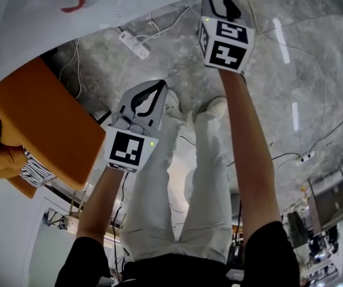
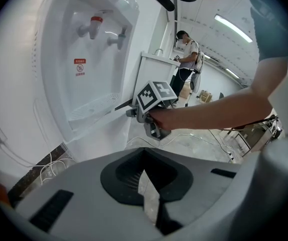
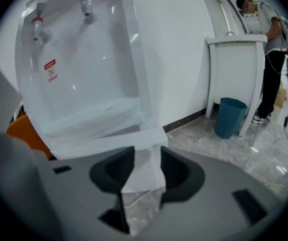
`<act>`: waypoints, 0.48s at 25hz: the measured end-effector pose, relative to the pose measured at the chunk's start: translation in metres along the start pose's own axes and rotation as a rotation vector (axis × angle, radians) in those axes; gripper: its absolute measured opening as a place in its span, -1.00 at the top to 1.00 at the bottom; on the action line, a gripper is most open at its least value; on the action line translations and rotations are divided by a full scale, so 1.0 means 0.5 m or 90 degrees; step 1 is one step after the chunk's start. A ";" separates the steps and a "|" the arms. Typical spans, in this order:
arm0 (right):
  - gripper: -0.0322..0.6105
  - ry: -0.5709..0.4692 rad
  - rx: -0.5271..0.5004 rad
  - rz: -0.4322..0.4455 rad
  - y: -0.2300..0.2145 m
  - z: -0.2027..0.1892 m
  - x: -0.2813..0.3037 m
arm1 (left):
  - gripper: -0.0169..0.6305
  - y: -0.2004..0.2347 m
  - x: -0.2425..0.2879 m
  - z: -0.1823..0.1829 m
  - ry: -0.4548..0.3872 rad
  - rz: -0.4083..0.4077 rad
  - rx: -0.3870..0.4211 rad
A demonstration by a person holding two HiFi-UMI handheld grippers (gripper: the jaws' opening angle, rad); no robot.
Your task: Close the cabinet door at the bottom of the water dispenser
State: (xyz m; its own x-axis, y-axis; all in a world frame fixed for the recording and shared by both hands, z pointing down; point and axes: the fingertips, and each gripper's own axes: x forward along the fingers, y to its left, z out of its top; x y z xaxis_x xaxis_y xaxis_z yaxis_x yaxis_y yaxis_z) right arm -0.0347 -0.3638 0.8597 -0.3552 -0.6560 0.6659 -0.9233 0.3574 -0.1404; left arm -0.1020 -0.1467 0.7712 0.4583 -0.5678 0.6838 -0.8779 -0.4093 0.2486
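In the head view, the orange cabinet door (image 1: pixel 40 121), a flat matte panel, stood swung open at the left above the glossy marble floor (image 1: pixel 291 88). Its long edge ran toward the near right.

In the left gripper view, the left tool (image 2: pixel 143 177) had its jaws meeting at the tips, empty, facing the smooth white water dispenser (image 2: pixel 84 59).

In the right gripper view, the right tool (image 3: pixel 141 179) had its jaws slightly apart, gripping nothing.

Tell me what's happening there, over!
Left gripper shut, empty. Right gripper open, close to the water dispenser front, by the drip tray. Cabinet door can't be made out. Power strip on floor nearby.
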 end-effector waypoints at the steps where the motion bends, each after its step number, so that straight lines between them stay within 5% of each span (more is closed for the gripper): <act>1: 0.36 -0.003 0.000 0.001 0.001 0.004 0.005 | 0.93 0.001 0.000 0.000 -0.001 0.002 -0.001; 12: 0.40 -0.027 -0.004 0.017 0.012 0.041 0.050 | 0.93 0.016 -0.006 -0.018 0.003 0.019 -0.009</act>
State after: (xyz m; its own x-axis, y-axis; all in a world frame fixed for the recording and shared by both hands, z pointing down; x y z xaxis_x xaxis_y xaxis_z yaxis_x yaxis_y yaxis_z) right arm -0.0520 -0.3919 0.8605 -0.3862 -0.6736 0.6301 -0.9124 0.3793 -0.1539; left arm -0.1117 -0.1418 0.7771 0.4307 -0.5760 0.6947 -0.8932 -0.3821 0.2369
